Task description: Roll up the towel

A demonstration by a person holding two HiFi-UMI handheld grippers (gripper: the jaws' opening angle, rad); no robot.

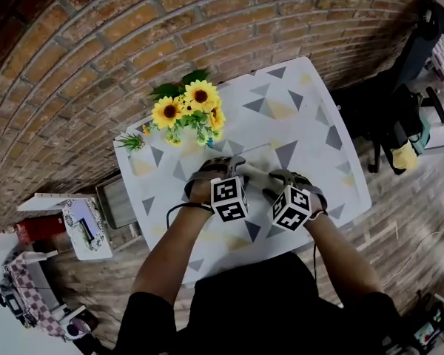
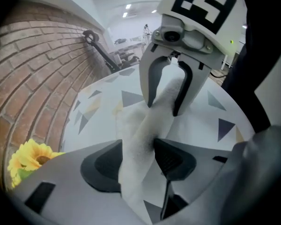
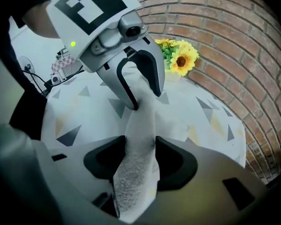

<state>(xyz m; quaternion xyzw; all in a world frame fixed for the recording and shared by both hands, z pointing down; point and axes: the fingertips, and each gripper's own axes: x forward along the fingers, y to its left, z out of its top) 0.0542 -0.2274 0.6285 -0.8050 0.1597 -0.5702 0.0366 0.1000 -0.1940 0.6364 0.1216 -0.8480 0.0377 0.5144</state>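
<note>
White towelling fills both of my gripper cameras: the towel [image 2: 139, 135] runs as one thick, bunched strand from the left gripper [image 2: 138, 161] across to the right gripper [image 3: 136, 163], and each camera looks along that strand at the other gripper facing it. In the left gripper view the strand passes between the two dark pads and presses against both, dented where one pad bites in, so I read that gripper as clamped on the towel. In the right gripper view the same strand sits between the pads and touches both, the jaws standing wide around its bulk; I take this one as holding the towel too. From the head view the two grippers sit close together, side by side, near the edge of the table [image 1: 311, 146] closest to me, pointing steeply down, with the marker cubes [image 1: 229, 198] uppermost and the person's forearms [image 1: 174, 246] reaching in from below. The gathered part of the towel lies between the gripper tips, and a flatter part of it spreads on the table just beyond, towards the wall. The table top is white with grey and pale yellow triangles. A bunch of sunflowers [image 1: 189, 106] stands at the far left corner of the table, well apart from the towel, against the brick wall [image 1: 133, 43].
</note>
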